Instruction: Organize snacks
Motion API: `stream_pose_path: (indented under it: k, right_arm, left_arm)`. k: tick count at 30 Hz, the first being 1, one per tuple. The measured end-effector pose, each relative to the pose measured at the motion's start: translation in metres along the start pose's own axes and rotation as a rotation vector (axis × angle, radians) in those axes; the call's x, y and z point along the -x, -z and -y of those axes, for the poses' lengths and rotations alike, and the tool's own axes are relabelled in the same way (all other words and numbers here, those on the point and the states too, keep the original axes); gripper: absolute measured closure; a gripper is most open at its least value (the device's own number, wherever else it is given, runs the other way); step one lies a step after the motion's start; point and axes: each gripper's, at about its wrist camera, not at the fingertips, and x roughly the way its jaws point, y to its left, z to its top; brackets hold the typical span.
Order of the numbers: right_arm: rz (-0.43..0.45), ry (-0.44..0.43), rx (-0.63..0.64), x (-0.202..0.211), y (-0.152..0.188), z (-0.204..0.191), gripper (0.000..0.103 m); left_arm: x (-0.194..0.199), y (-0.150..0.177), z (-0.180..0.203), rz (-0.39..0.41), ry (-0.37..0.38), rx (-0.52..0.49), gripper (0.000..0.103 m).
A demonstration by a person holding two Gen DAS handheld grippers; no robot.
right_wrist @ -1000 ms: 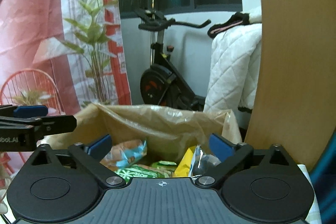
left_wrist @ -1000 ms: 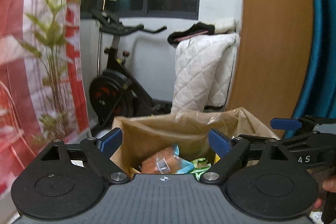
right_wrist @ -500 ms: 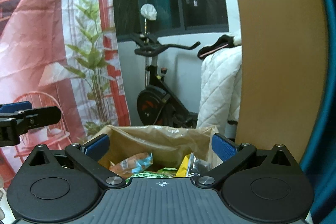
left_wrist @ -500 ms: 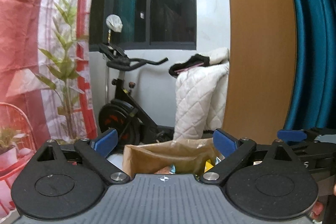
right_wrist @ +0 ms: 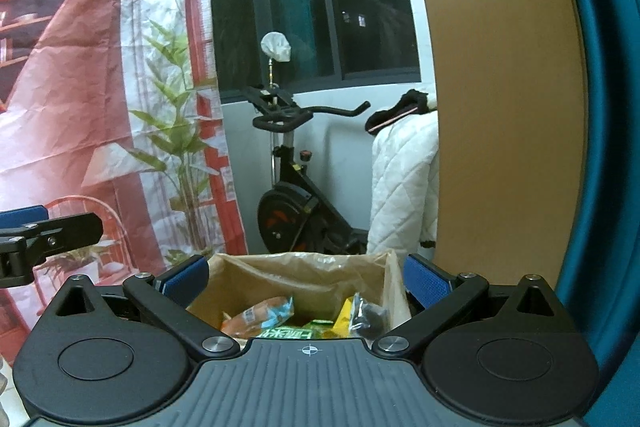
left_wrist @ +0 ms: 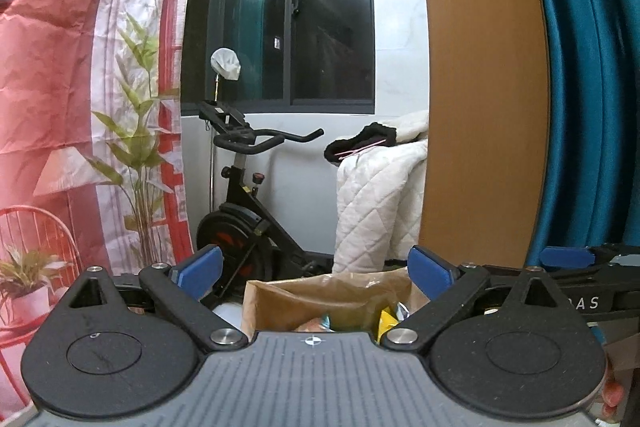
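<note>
Snacks (right_wrist: 276, 317) sit packed inside a brown paper bag (right_wrist: 304, 271), gathered for tidiness, while the left gripper (left_wrist: 314, 273) and right gripper (right_wrist: 306, 277) hover released, grasping nothing.

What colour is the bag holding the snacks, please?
Brown; the bag shows best in the right wrist view.

1. A dark window (left_wrist: 320, 15) sits above a white wall (left_wrist: 304, 187).
2. An exercise bike (left_wrist: 244, 223) stands beneath it, beside a white quilt (left_wrist: 380, 203).
3. A red printed backdrop (left_wrist: 80, 87) hangs left; a wooden panel (left_wrist: 480, 87) and teal curtain (left_wrist: 580, 87) stand right.
</note>
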Motion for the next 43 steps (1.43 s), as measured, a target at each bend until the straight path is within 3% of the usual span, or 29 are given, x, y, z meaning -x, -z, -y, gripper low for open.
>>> stream_pose_path:
  k: [20,43]
  right_arm:
    - [-0.027,0.014,0.026,0.011,0.012,-0.015,0.001]
    - [-0.039,0.011,0.009,0.008,0.022,-0.01,0.001]
  left_arm:
    - [0.003,0.01,0.005,-0.054,-0.049,0.02,0.003]
    - [0.002,0.017,-0.001,-0.09,-0.025,0.032,0.003]
